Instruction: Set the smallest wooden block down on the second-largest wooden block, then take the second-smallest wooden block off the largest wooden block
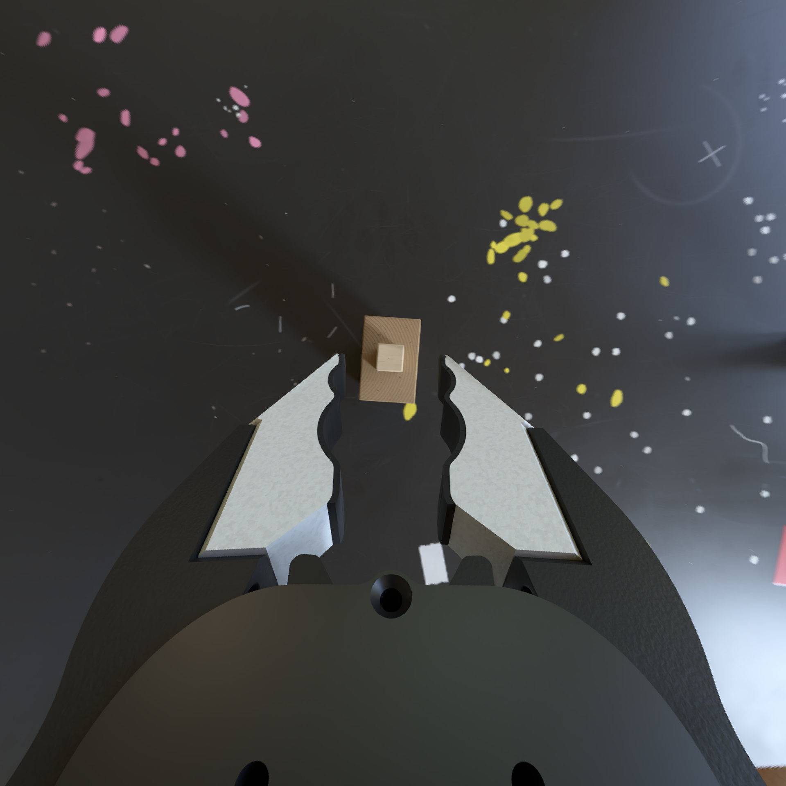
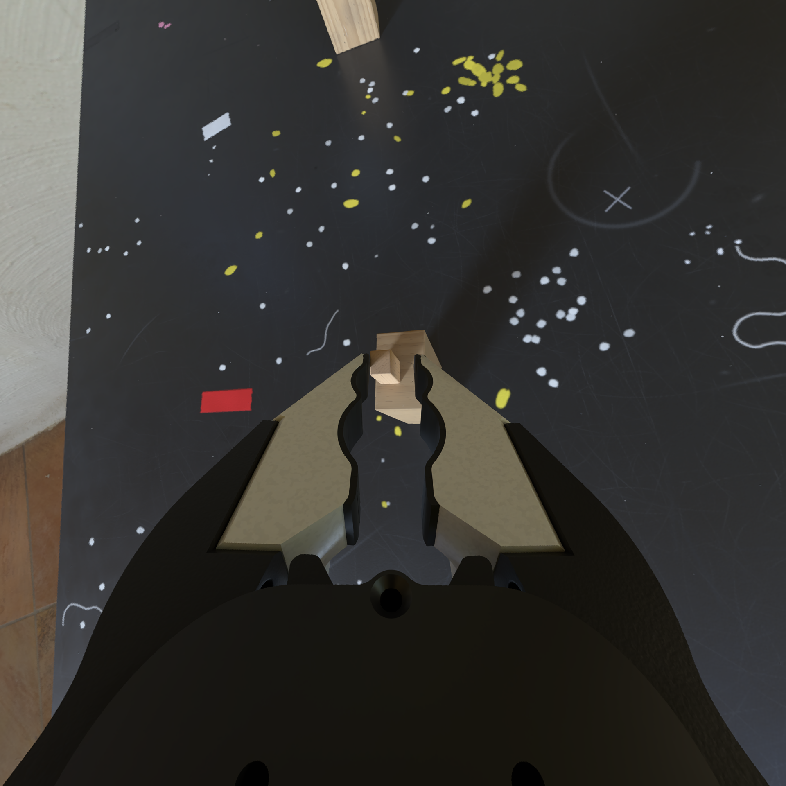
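Observation:
In the left wrist view a brown wooden block (image 1: 389, 385) lies flat on the dark table with a small pale cube (image 1: 390, 357) on top of it. My left gripper (image 1: 391, 361) is open and empty, held above this pair with a finger to either side. In the right wrist view a pale wooden block (image 2: 404, 402) lies on the table. A smaller cube (image 2: 384, 366) sits over its near part, turned at an angle, close to my left fingertip (image 2: 361, 374). My right gripper (image 2: 390, 358) is open, wider than the cube. I cannot tell whether the cube rests on the block.
Another wooden block (image 2: 351, 25) stands at the far end of the right wrist view, cut off by the top edge. The table's left edge (image 2: 70, 340) borders a pale wall and brown floor. A flat red patch (image 2: 226, 400) and white patch (image 2: 216, 126) mark the paint-speckled tabletop.

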{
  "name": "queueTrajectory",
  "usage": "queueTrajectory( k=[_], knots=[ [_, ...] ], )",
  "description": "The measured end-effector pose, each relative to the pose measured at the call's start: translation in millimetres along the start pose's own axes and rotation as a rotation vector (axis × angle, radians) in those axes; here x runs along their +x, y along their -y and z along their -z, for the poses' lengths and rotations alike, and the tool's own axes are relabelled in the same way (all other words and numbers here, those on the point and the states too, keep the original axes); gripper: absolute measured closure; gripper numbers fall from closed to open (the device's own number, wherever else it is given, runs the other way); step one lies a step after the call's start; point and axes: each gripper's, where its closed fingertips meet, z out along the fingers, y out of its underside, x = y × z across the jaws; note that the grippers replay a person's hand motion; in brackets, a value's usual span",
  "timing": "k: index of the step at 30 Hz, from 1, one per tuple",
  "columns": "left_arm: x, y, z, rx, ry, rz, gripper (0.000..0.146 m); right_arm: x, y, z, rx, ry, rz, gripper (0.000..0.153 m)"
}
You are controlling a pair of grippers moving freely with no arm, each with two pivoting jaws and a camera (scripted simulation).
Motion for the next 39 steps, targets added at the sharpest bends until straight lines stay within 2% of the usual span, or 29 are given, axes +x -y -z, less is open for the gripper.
queueTrajectory(
  k=[3,7,14,19,27,39],
  knots=[
    [-2.4,0.3,-3.7,-0.015,0.048,-0.041,0.111,-1.8,0.9,-0.1,0.002,0.01,0.003,0.132],
    [-2.9,-5.9,-10.5,-0.086,0.095,-0.112,0.132,-0.5,0.5,0.7,0.002,0.008,0.0,0.132],
    [-0.5,9.0,6.7,0.005,0.124,-0.133,0.133,5.2,2.0,6.7,0.023,-0.007,-0.015,0.132],
    [9.1,33.8,46.5,0.194,0.157,-0.143,0.133,8.0,2.1,8.7,0.026,-0.02,-0.018,0.133],
    [65.8,73.4,120.7,0.567,0.046,-0.229,0.133,10.7,1.7,10.2,0.023,-0.041,-0.015,0.133],
    [131.7,83.8,203.5,0.89,-0.05,-0.297,0.133,14.0,9.2,21.1,0.075,-0.072,-0.017,0.132]
  ],
)
